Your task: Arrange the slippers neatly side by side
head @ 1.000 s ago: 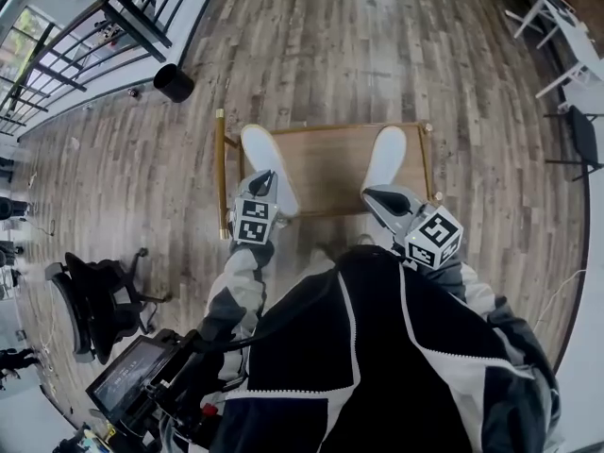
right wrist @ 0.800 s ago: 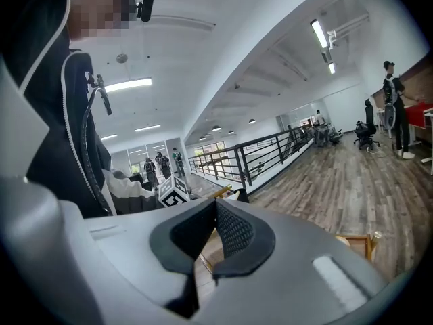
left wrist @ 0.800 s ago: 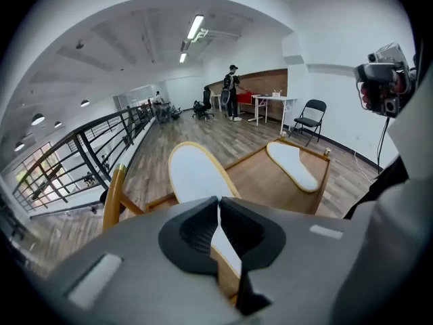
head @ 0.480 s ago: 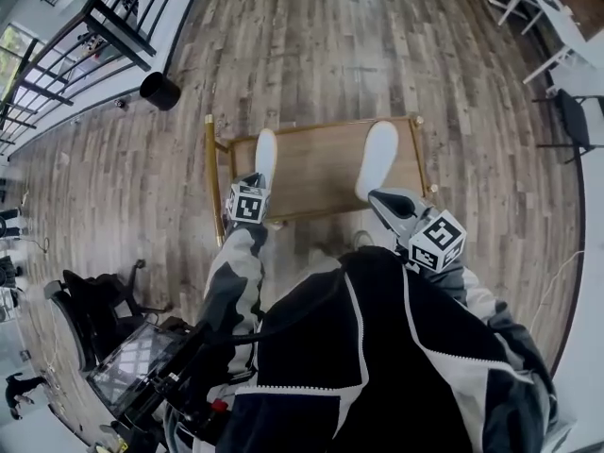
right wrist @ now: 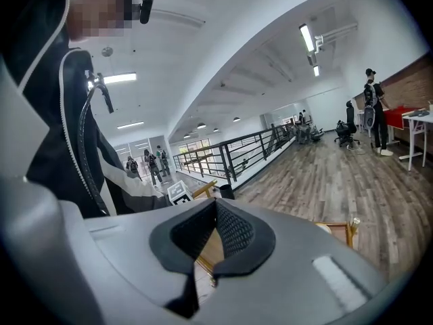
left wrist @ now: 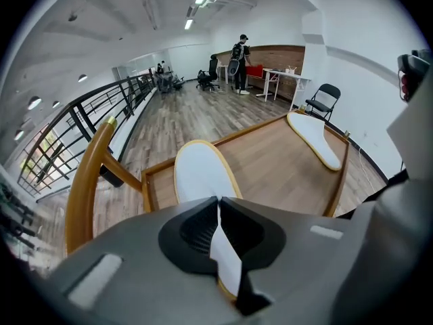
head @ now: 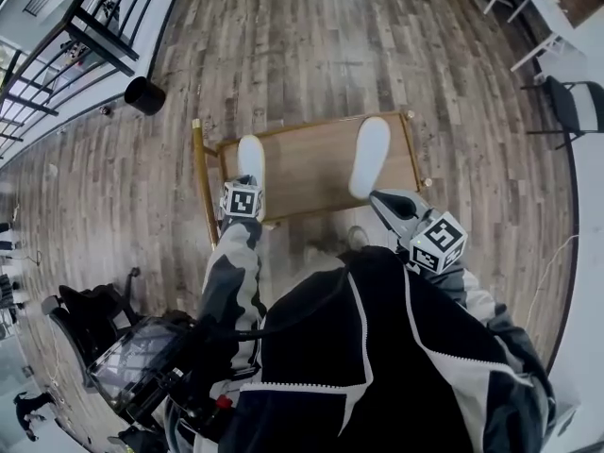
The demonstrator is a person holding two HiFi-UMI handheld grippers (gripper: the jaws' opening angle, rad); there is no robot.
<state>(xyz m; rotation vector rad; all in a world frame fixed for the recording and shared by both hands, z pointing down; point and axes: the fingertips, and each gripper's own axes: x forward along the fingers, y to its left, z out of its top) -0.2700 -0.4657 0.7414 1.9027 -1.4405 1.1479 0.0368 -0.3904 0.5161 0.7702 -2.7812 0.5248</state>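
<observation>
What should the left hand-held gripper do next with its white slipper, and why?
Probably the left hand-held gripper should carry the white, yellow-rimmed slipper it clamps across the wooden tray toward the other white slipper: the two sit far apart, at opposite sides.

Black jacket [head: 311,366] with pale grey panels and white piping

Its sleeves [head: 233,270] are patched grey and black. The grey plastic left gripper [head: 247,179] and right gripper [head: 377,199] each bear a white cube [head: 439,242] printed with black squares, and black ribbed pads [left wrist: 196,230].
</observation>
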